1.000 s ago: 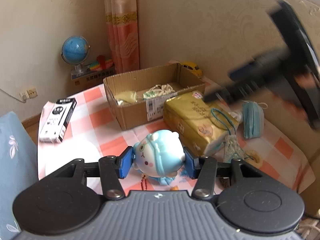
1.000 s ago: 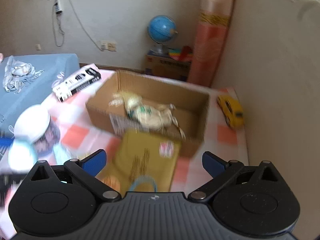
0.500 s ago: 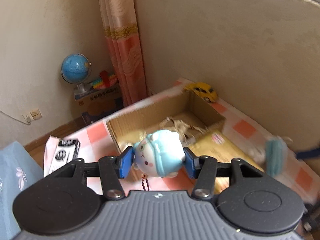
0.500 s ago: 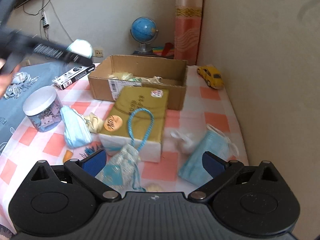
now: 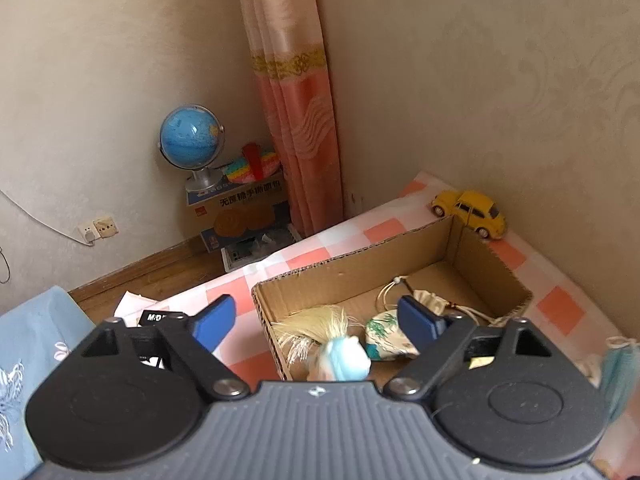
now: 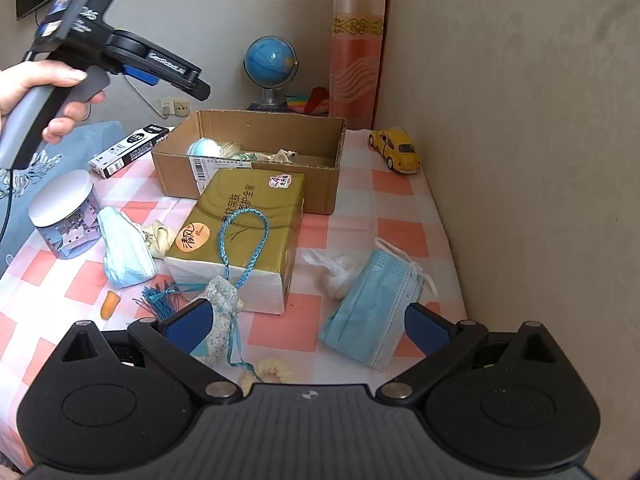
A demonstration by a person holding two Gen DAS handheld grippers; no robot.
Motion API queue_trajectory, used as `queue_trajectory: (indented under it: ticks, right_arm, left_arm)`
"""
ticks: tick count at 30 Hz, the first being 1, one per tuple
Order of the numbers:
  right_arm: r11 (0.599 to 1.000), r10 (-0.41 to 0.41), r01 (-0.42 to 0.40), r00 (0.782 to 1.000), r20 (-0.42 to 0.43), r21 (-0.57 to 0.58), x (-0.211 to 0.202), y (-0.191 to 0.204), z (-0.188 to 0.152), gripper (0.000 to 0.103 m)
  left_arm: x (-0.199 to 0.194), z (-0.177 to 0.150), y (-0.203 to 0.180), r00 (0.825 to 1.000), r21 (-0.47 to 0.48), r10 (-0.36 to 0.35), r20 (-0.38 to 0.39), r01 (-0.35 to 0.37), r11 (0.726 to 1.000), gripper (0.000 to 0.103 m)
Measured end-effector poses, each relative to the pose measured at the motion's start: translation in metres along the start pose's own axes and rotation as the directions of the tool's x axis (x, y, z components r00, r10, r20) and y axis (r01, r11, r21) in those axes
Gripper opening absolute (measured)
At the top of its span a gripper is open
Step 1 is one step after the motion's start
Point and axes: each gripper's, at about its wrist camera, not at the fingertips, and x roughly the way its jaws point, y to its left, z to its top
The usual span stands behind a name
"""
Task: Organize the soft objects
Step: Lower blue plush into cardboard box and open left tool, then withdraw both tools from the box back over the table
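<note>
In the left wrist view my left gripper (image 5: pixel 316 320) hangs above the near left corner of the cardboard box (image 5: pixel 360 272), its jaws opening. The pale blue plush toy (image 5: pixel 344 360) sits free below them inside the box, blurred, beside a straw-coloured tassel (image 5: pixel 308 328) and a patterned pouch (image 5: pixel 384 336). The right wrist view shows the left gripper (image 6: pixel 172 80) held by a hand above the box (image 6: pixel 256 196), and the toy (image 6: pixel 204 147) in it. My right gripper (image 6: pixel 308 326) stands open low over the table front, between a blue-corded sachet (image 6: pixel 222 304) and a stack of blue face masks (image 6: pixel 372 304).
A gold tissue pack (image 6: pixel 244 224) lies against the box front. A second mask (image 6: pixel 120 252), a white-lidded jar (image 6: pixel 66 216), a black carton (image 6: pixel 132 150), crumpled white tissue (image 6: pixel 332 268) and an orange earplug (image 6: pixel 110 304) share the checked cloth. A yellow toy car (image 6: pixel 396 150) stands by the wall.
The left gripper carried the blue toy from the table front to above the box and opened; the toy dropped out of its pads. The right gripper drew back toward the table's front.
</note>
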Motion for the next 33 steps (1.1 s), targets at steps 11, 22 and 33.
queue_trajectory:
  ticks: [11, 22, 33]
  right_arm:
    - [1.0, 0.011, -0.011, 0.999, 0.043, -0.009, -0.015, 0.003, -0.004, 0.103]
    - [1.0, 0.019, -0.019, 1.0, 0.0, -0.006, -0.008, -0.001, -0.038, 0.103]
    - [1.0, -0.012, 0.012, 0.996, -0.093, 0.003, 0.026, 0.004, -0.07, 0.103]
  left_arm:
    - [-0.077, -0.048, -0.019, 0.998, -0.006, -0.035, 0.059, 0.035, 0.999, 0.1]
    - [-0.12, -0.128, -0.05, 0.997, -0.082, -0.031, 0.067, 0.037, 0.996, 0.102]
    - [-0.109, -0.175, -0.051, 1.0, -0.137, -0.006, -0.016, 0.004, 0.991, 0.102]
